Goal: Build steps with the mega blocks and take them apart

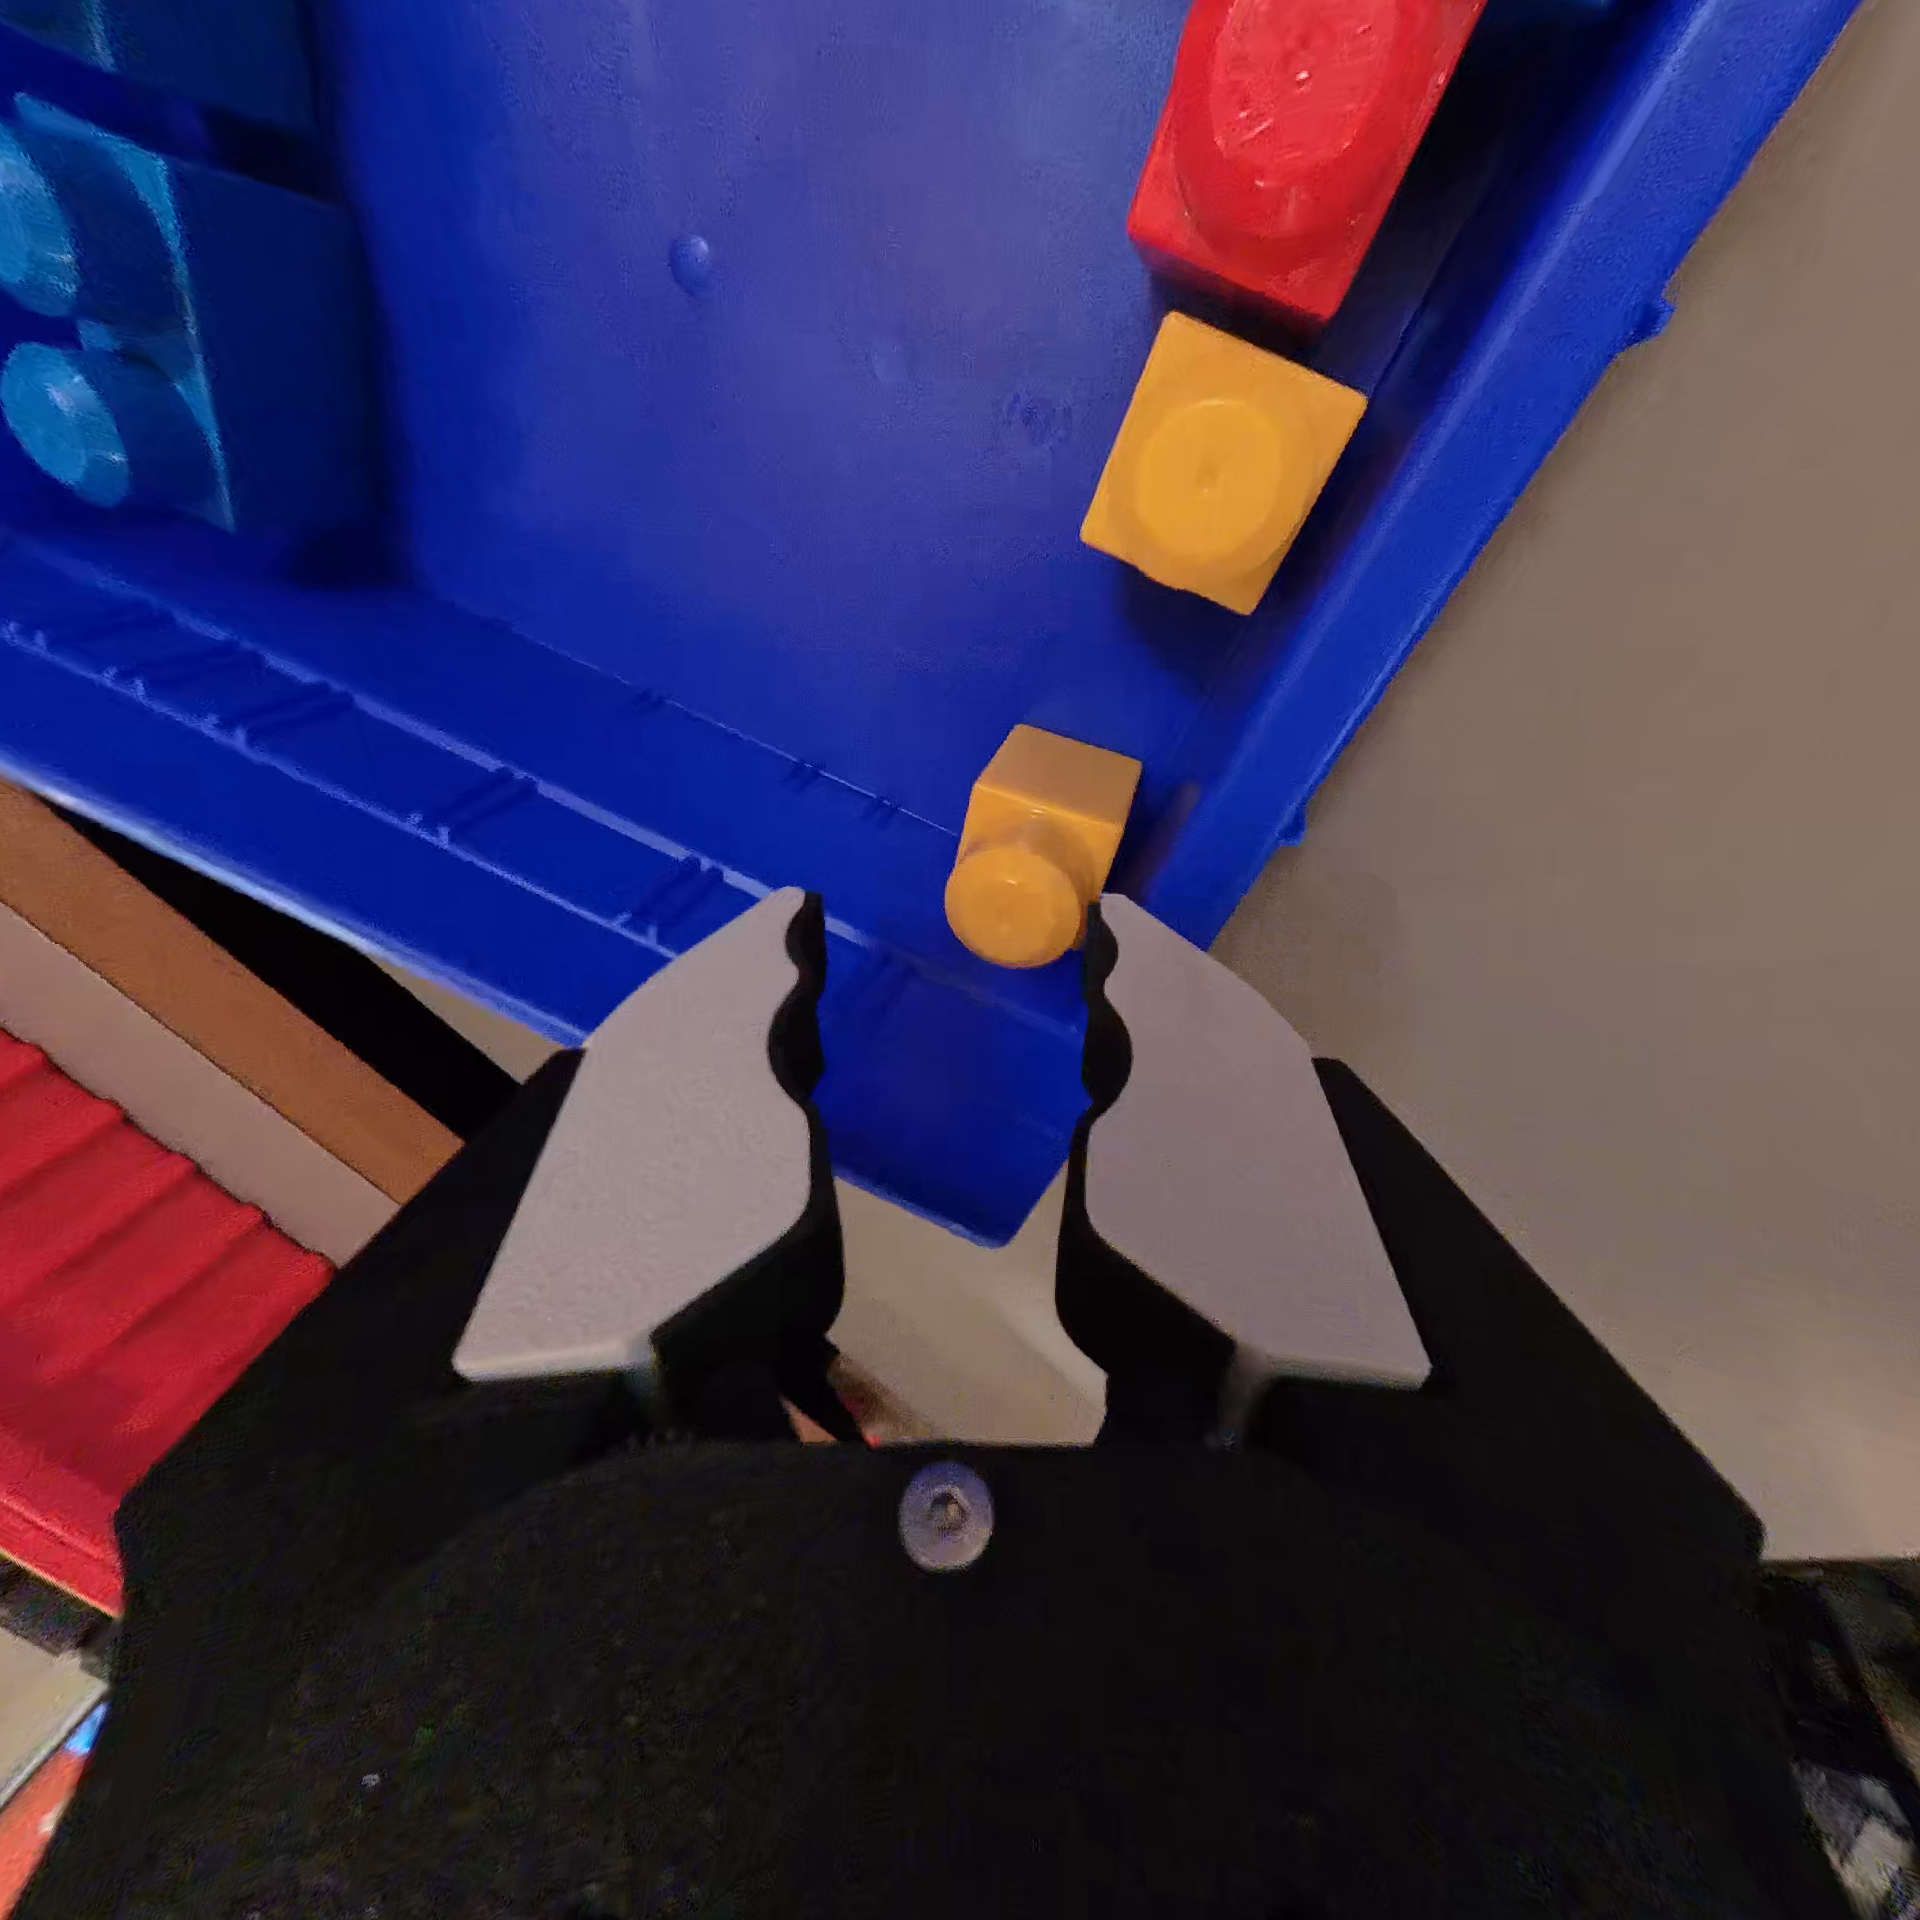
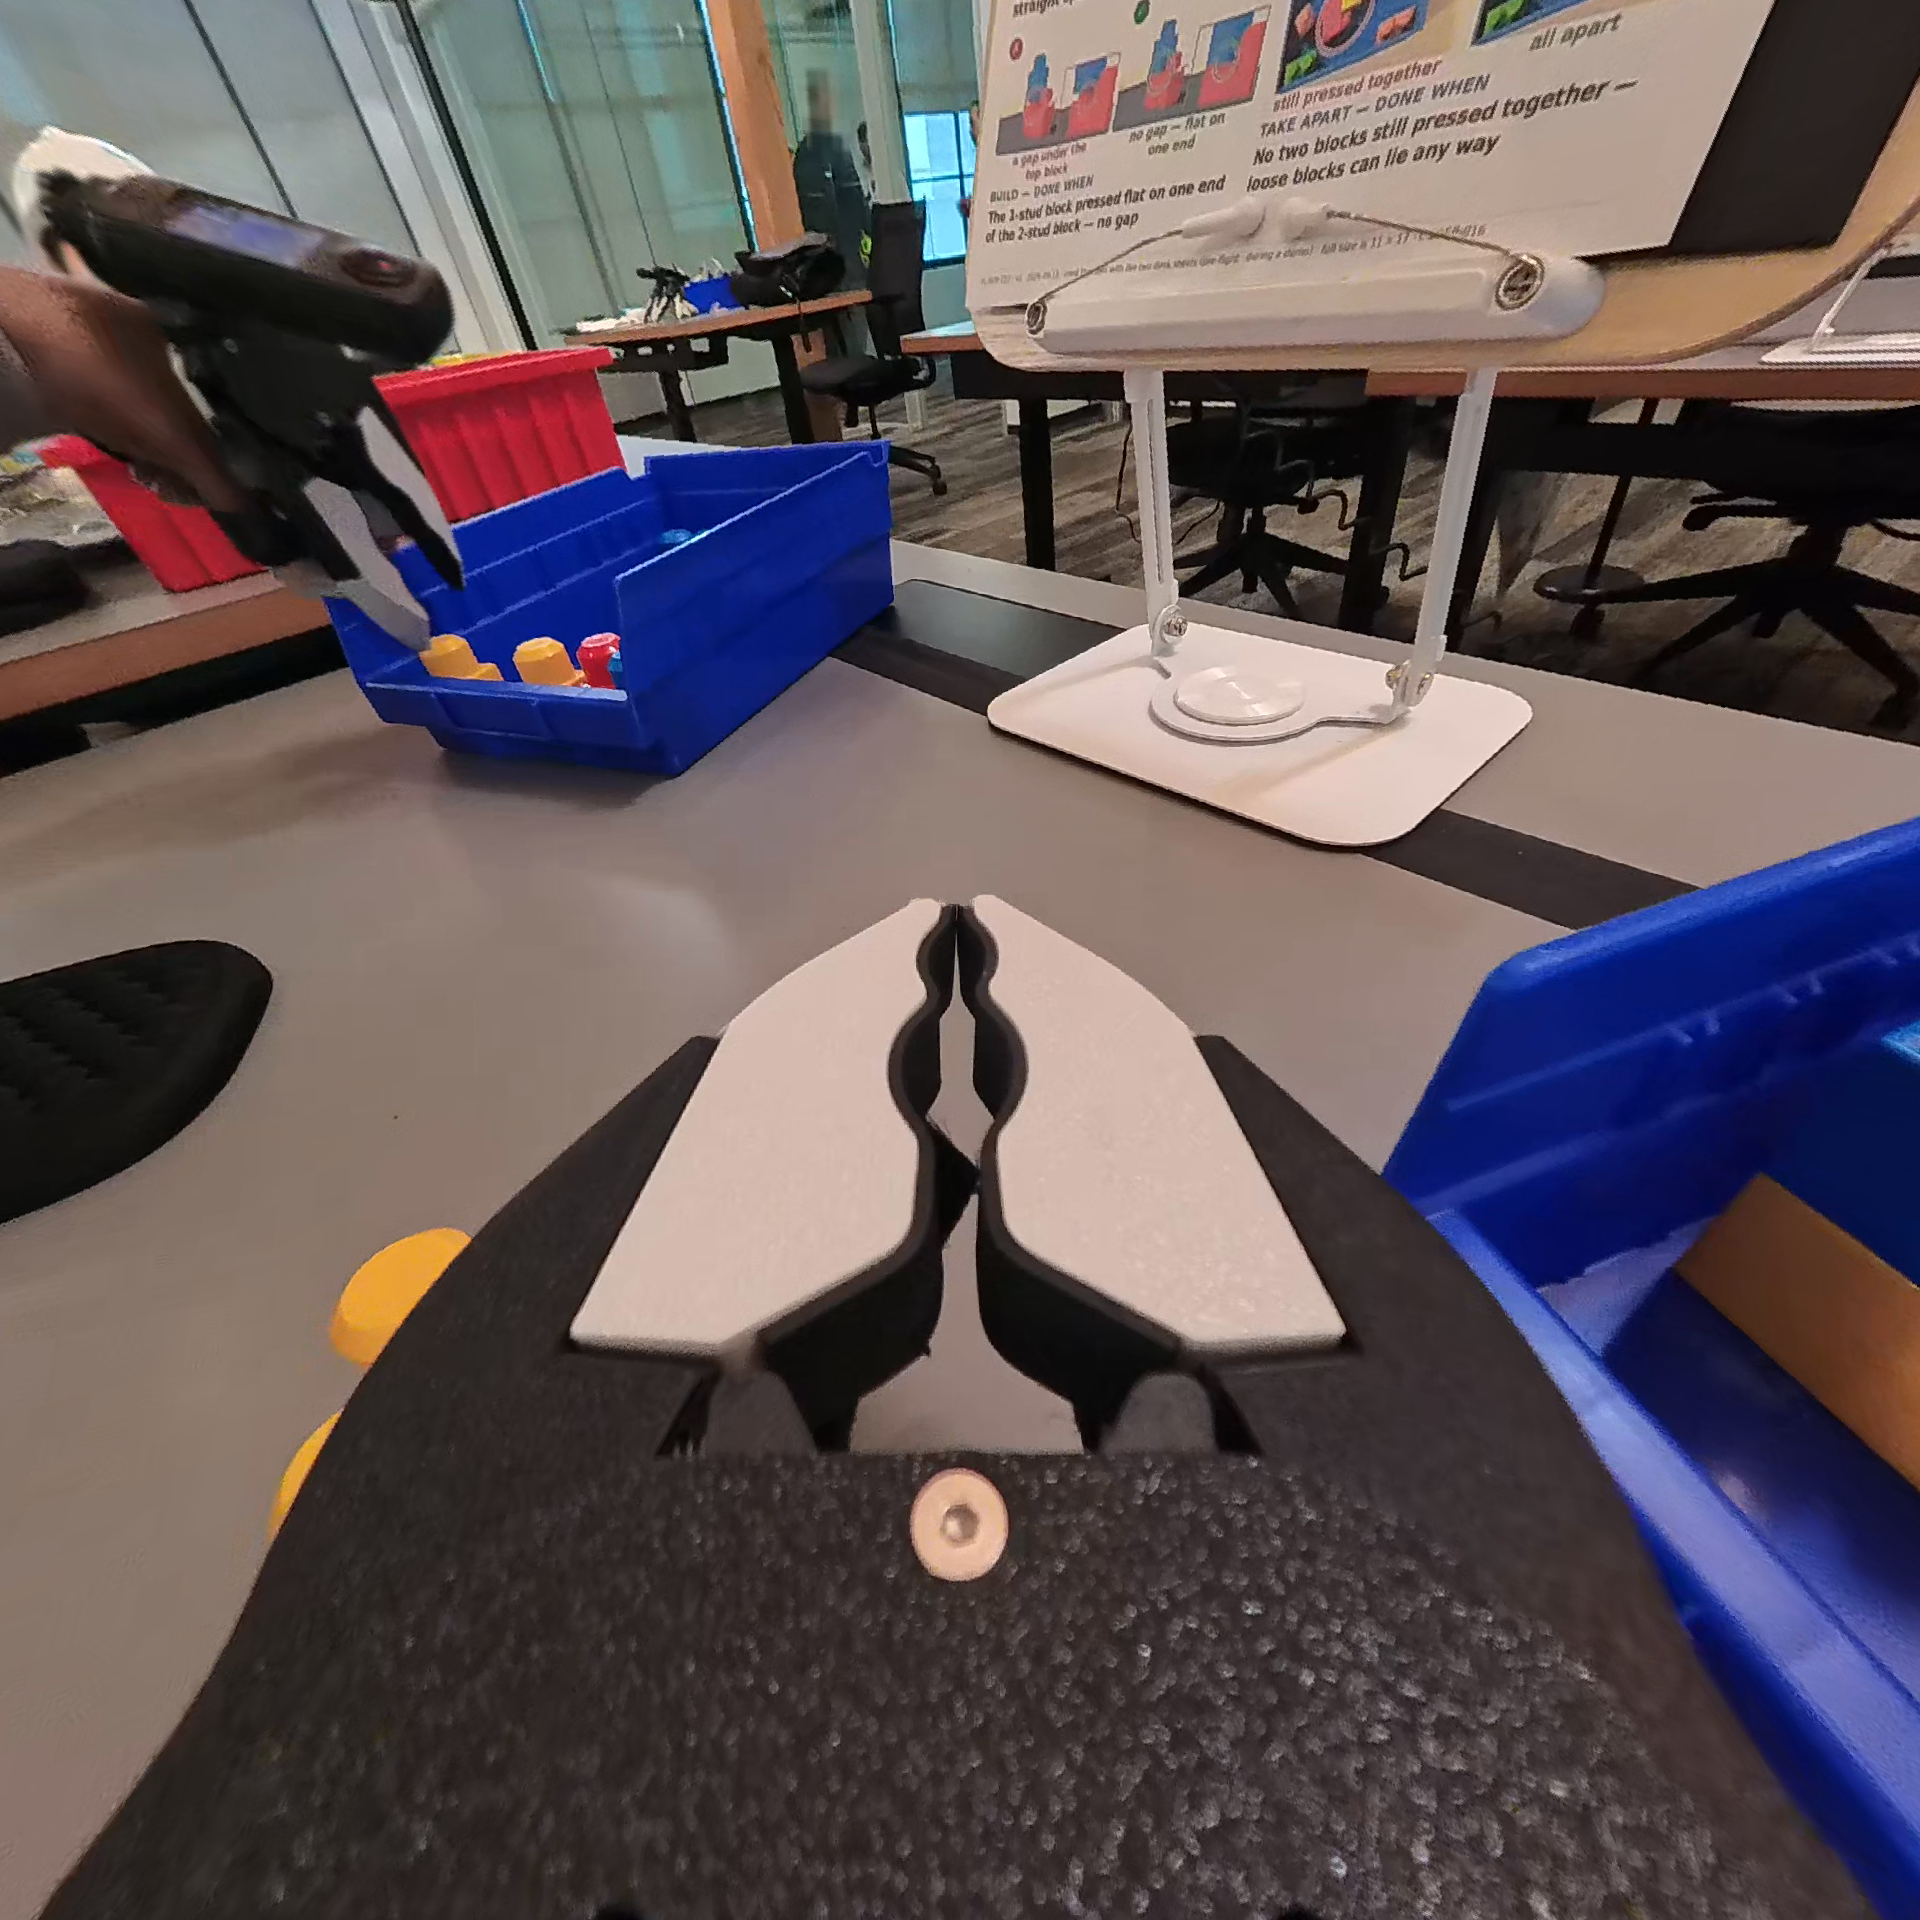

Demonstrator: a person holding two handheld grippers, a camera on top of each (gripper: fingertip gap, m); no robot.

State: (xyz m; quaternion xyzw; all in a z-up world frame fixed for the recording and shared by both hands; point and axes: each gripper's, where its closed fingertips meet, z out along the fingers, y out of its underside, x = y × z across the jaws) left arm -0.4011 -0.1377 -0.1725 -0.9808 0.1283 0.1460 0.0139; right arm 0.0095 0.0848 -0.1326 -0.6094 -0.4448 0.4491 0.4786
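Our left gripper (image 1: 951, 914) hangs with fingers apart over the corner of a blue bin (image 1: 727, 416), its tips just beside a small yellow block (image 1: 1039, 842) on the bin floor. Farther along the same wall sit a second yellow block (image 1: 1221, 462) and a red block (image 1: 1288, 145). Our right gripper (image 2: 956, 914) rests pressed together, empty, above the grey table (image 2: 520, 935), another blue bin (image 2: 1662, 1143) beside it.
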